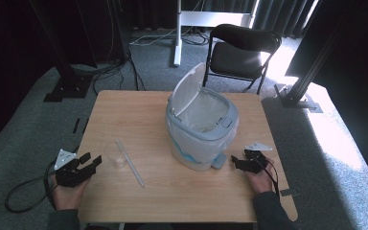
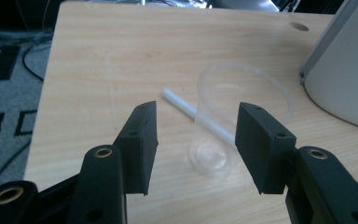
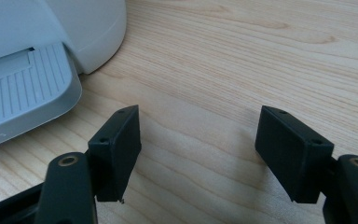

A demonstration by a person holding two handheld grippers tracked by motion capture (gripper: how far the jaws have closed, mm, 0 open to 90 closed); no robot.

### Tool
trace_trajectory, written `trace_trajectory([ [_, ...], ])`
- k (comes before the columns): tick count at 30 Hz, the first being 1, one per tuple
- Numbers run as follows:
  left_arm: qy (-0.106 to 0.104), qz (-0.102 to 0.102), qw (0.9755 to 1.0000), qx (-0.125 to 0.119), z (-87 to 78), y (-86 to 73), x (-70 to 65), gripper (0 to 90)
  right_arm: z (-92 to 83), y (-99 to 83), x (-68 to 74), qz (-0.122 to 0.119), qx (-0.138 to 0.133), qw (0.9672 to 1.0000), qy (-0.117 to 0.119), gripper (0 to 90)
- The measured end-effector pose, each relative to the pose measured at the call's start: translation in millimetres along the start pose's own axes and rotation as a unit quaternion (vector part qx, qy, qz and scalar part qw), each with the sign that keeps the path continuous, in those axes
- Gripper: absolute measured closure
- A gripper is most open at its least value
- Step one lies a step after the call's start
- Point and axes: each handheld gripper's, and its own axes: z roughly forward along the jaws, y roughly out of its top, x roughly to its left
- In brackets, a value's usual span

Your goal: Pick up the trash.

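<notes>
Wooden table (image 1: 139, 110), pedal bin (image 1: 201, 125) at centre.
Left gripper (image 1: 90, 162) at eight o'clock, jaws spread toward clear cup (image 1: 115, 154); right gripper (image 1: 237, 162) at four, spread, empty.

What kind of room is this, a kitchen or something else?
Probably a recording studio or lab: black curtains all round, metal stands on grey carpet, and one small table bearing a pedal bin.

No lettering, label, brand or number can be read on anything here; pale marks on the dark floor mat (image 2: 9, 122) may be characters, but are too cropped to tell.
</notes>
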Motion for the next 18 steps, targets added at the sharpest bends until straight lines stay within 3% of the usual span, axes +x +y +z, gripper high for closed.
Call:
trace_trajectory([
  [8, -0.004, 0.026, 0.9994, 0.021, 15.8, 23.4, -6.7, 48.9, 0.0, 0.0, 0.0, 0.0, 0.0, 1.0, 0.0, 30.1],
  [18, -0.008, 0.015, 0.9983, 0.057, 32.6, 19.8, -5.2, 49.0, 0.0, 0.0, 0.0, 0.0, 0.0, 1.0, 0.0, 30.1],
])
